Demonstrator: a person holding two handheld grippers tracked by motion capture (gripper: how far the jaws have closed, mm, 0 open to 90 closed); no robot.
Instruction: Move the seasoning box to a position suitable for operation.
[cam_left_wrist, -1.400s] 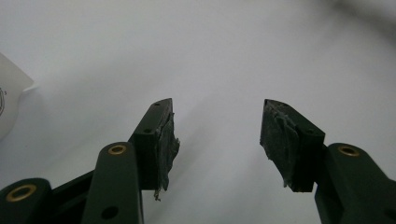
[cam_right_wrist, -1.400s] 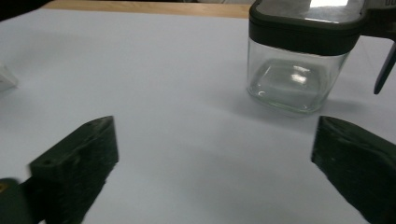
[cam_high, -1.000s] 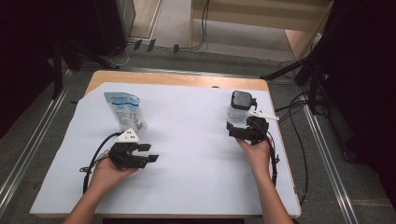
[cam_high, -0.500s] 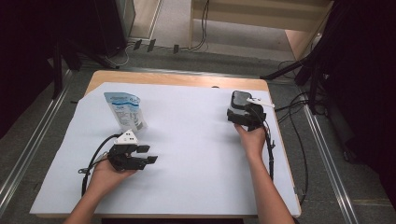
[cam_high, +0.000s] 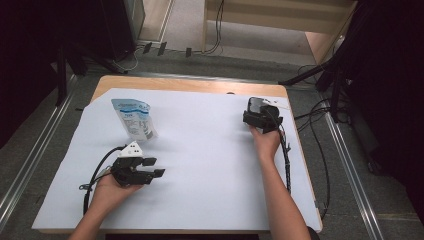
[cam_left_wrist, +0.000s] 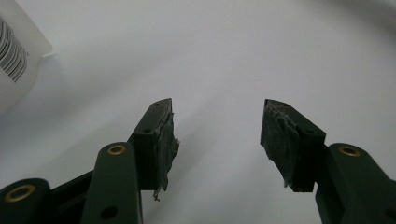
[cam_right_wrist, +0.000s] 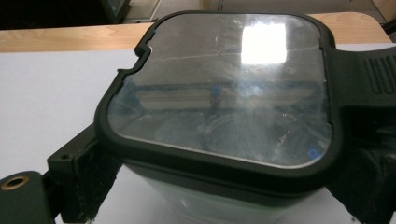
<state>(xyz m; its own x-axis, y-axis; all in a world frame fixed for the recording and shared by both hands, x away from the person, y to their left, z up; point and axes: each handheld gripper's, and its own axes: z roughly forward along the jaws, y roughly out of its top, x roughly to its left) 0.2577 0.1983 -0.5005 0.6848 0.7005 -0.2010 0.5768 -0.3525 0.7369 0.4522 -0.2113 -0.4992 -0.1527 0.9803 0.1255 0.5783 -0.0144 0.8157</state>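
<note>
Jaws of our right gripper (cam_right_wrist: 224, 196) sit on either side of the lidded container (cam_right_wrist: 219, 93), their padded faces pressed to its lower walls, so we read this as a firm clamp on it. Seen from above, that container (cam_high: 257, 106) stands at about two o'clock on the white sheet (cam_high: 200, 165), close to the far right corner. A second ago our right gripper (cam_high: 258, 118) was a little nearer to us and more toward the right edge; since then it has slid away to the far side, carrying the container with it. We judge this as the box being repositioned rather than opened, since its clear lid is on. Our left gripper (cam_left_wrist: 217, 133) rests at about eight o'clock with its jaws apart and nothing between them, where it was before. The blue-and-white pouch (cam_high: 134, 118) stands at ten o'clock, untouched and well apart from the container.
</note>
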